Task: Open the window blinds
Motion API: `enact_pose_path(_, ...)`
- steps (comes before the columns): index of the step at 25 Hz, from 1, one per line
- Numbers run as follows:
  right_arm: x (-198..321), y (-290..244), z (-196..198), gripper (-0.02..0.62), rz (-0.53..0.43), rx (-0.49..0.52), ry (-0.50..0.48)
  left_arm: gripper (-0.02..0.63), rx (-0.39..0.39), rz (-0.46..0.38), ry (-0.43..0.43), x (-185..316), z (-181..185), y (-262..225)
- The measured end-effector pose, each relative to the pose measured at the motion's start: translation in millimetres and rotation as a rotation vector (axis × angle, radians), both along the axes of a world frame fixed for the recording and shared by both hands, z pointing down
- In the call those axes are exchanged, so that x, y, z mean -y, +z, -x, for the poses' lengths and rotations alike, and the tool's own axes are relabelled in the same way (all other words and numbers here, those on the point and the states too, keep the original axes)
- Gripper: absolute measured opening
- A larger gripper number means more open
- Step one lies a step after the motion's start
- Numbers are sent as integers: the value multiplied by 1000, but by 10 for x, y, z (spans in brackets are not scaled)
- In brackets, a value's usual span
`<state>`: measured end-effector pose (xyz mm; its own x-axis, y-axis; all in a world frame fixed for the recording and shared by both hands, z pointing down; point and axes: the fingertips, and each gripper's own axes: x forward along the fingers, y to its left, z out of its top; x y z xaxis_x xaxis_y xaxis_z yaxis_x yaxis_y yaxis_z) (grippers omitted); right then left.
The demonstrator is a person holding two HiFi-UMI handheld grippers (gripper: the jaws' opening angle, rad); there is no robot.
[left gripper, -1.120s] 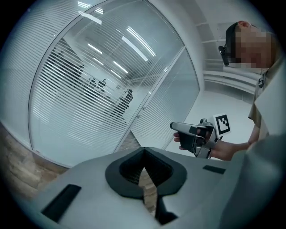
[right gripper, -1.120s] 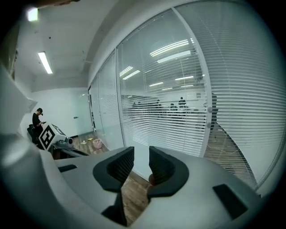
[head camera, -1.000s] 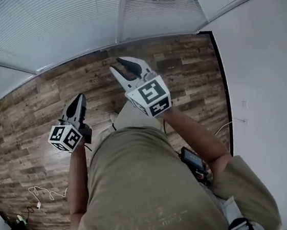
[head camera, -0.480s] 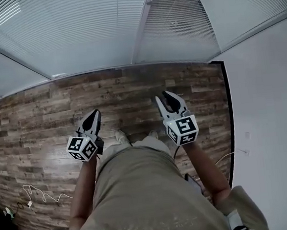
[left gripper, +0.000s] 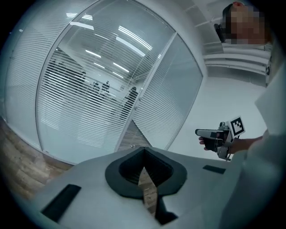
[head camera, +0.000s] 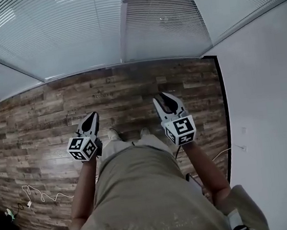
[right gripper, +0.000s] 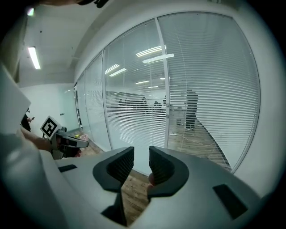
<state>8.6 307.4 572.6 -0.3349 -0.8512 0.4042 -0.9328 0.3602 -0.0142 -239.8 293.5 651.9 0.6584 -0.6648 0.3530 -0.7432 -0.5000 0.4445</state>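
Observation:
White slatted blinds (head camera: 72, 32) hang behind glass panels across the top of the head view, their slats roughly level. In one panel the blind (head camera: 161, 19) hangs skewed, leaving a slanted gap (right gripper: 199, 129) at its foot. My left gripper (head camera: 90, 122) is held low over the wood floor, short of the glass, with its jaws shut and empty (left gripper: 144, 154). My right gripper (head camera: 166, 101) is beside it at about the same height, and its jaws stand apart with nothing between them (right gripper: 141, 154). Both point at the blinds (left gripper: 89, 103) without touching them.
A white wall (head camera: 270, 97) runs down the right, with a black strip (head camera: 224, 108) at its foot. A white cable (head camera: 39, 193) lies on the wood floor (head camera: 42, 128) at the left. A metal frame post (head camera: 122, 21) divides the glass panels.
The right gripper has come down from a raised spot near the glass to level with the left gripper. The window now fills more of the view.

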Motion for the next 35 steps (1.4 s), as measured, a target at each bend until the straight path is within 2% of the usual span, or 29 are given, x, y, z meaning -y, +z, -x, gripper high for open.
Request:
enact_pose_path(4, -79, -6, -258, 112, -9, 15, -17, 12, 63, 37, -6, -228, -267, 49)
enact_pose_path(7, -159, 16, -366, 112, -9, 32, -30, 12, 109, 72, -16, -431, -310, 133)
enact_pose_path(14, -278, 28, -620, 112, 11, 33, -66, 12, 68, 85, -72, -699, -407, 82)
enact_pose_path(18, -346, 105, -713, 112, 55, 17, -113, 12, 57, 30, -65, -797, -561, -2)
enact_pose_path(21, -363, 95, -702, 112, 60, 13, -198, 12, 106, -67, -57, -844, -712, -90)
enact_pose_path(23, -382, 38, -728, 112, 45, 5, -246, 12, 139, -103, -46, -875, -866, -103)
enact_pose_path(27, -294, 72, -820, 109, 51, -40, -264, 12, 136, -101, -15, -791, -1150, -149)
enact_pose_path(30, -305, 90, -897, 81, 61, -74, -272, 12, 141, -115, 12, -770, -1320, -247)
enact_pose_path(35, -383, 52, -1062, 80, 48, -77, -264, 12, 113, -129, 50, -774, -1593, -360)
